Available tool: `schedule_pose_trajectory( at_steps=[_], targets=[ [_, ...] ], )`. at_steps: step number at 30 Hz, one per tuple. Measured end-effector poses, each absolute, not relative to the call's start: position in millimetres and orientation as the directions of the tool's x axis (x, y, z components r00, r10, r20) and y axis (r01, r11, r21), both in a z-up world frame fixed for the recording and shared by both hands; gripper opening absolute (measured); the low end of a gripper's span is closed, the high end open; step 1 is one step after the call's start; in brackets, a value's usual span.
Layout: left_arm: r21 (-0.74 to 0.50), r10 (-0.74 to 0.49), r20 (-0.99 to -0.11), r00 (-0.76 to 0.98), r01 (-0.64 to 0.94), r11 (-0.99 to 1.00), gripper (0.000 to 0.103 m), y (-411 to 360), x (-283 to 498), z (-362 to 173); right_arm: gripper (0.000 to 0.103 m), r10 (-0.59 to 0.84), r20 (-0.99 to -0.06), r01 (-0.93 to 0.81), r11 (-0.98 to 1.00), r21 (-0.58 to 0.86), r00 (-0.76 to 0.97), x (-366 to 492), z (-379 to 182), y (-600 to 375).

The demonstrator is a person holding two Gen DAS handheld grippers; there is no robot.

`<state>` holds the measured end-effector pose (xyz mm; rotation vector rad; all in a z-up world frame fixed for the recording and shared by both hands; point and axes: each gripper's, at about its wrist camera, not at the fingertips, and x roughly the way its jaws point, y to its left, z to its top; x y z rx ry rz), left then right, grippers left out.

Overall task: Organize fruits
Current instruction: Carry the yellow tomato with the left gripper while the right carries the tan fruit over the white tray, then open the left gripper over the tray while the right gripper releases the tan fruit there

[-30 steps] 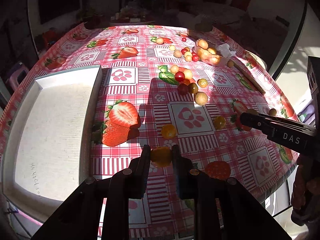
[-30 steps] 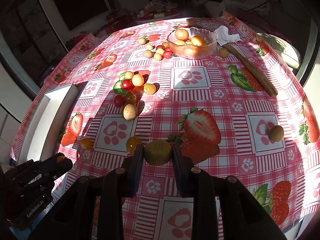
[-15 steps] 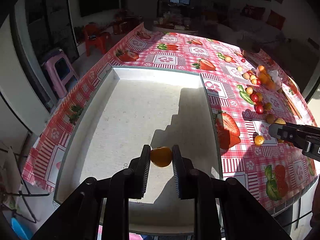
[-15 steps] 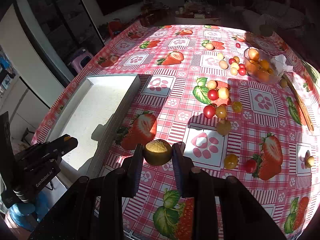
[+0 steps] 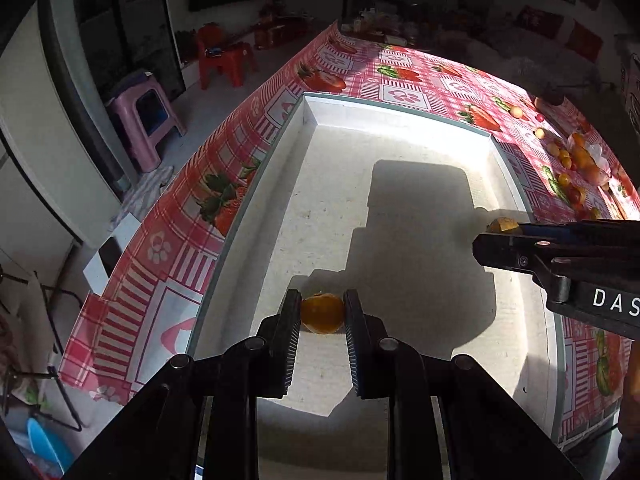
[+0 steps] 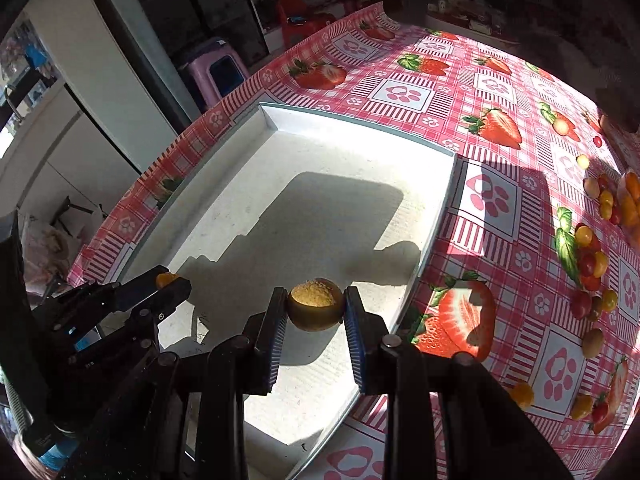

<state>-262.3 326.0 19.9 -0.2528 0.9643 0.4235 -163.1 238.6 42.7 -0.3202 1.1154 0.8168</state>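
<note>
Sunlit table, white tray (image 5: 400, 152) at its edge: left tool (image 5: 322, 316) clenched on orange fruit (image 5: 322, 313), right tool (image 6: 316, 310) on yellow-green fruit (image 6: 316, 305); lower both to the tray floor, well apart, before releasing.

Both grippers: matte black, angular linkage arms.

Left gripper (image 5: 322, 334): two flat parallel fingers (image 5: 289, 344) with fine ribbed pads on the inner faces, dark grey. Round silver-grey pivot pins on the links at 7, 8, 4 and 5 o'clock of the fingertips.

Right gripper (image 6: 316, 330): same build, but ribbed pads read blue (image 6: 354, 344). Same round pivot pins behind the fingers.

Right unit seen from the left wrist, at 3 o'clock: black body, small screw head, round bolt at a joint, white lettering "DAS" cut off by the frame edge.

Left unit seen from the right wrist, at 8 o'clock: black, blue strip inside the body, small screw.
</note>
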Motion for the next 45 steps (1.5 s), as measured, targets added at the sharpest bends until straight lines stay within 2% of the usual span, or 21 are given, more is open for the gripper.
schedule_pose_trajectory(
  at_steps=[10,11,12,13,14,16,21,30,39,45],
  targets=[
    [0.015,0.252,-0.833,0.492,-0.436,0.900,0.025,322,-261,15,0.032,0.346,-0.920,-0.724,0.681,0.110,0.185,-161,19,258],
    [0.026,0.264,-0.831,0.489,-0.441,0.897,0.032,321,-261,15,0.032,0.348,-0.919,-0.724,0.681,0.113,0.184,-161,20,258],
    [0.041,0.279,-0.829,0.484,-0.446,0.894,0.058,322,-262,15,0.035,0.356,-0.919,-0.722,0.680,0.129,0.172,-158,19,259],
    [0.049,0.292,-0.824,0.486,-0.453,0.890,0.072,322,-264,16,0.044,0.367,-0.917,-0.716,0.682,0.151,0.156,-156,20,259],
    [0.045,0.299,-0.811,0.503,-0.455,0.889,0.080,322,-267,17,0.050,0.378,-0.914,-0.707,0.687,0.169,0.149,-154,21,257],
    [0.047,0.298,-0.808,0.509,-0.449,0.892,0.080,321,-268,19,0.065,0.407,-0.899,-0.693,0.695,0.192,0.159,-152,30,251],
    [0.011,0.266,-0.817,0.511,-0.448,0.894,0.080,319,-271,24,0.079,0.479,-0.851,-0.672,0.705,0.228,0.214,-151,60,222],
    [0.010,0.251,-0.807,0.535,-0.411,0.912,0.080,285,-267,42,0.079,0.423,-0.852,-0.582,0.792,0.183,0.309,-146,60,130],
    [-0.015,0.135,-0.783,0.607,-0.235,0.972,0.080,201,-232,69,0.079,0.342,-0.853,-0.444,0.883,0.149,0.393,-144,51,21],
    [0.008,0.086,-0.797,0.598,-0.131,0.991,0.080,141,-203,56,0.079,0.265,-0.854,-0.355,0.929,0.103,0.447,-142,46,-40]
  ],
)
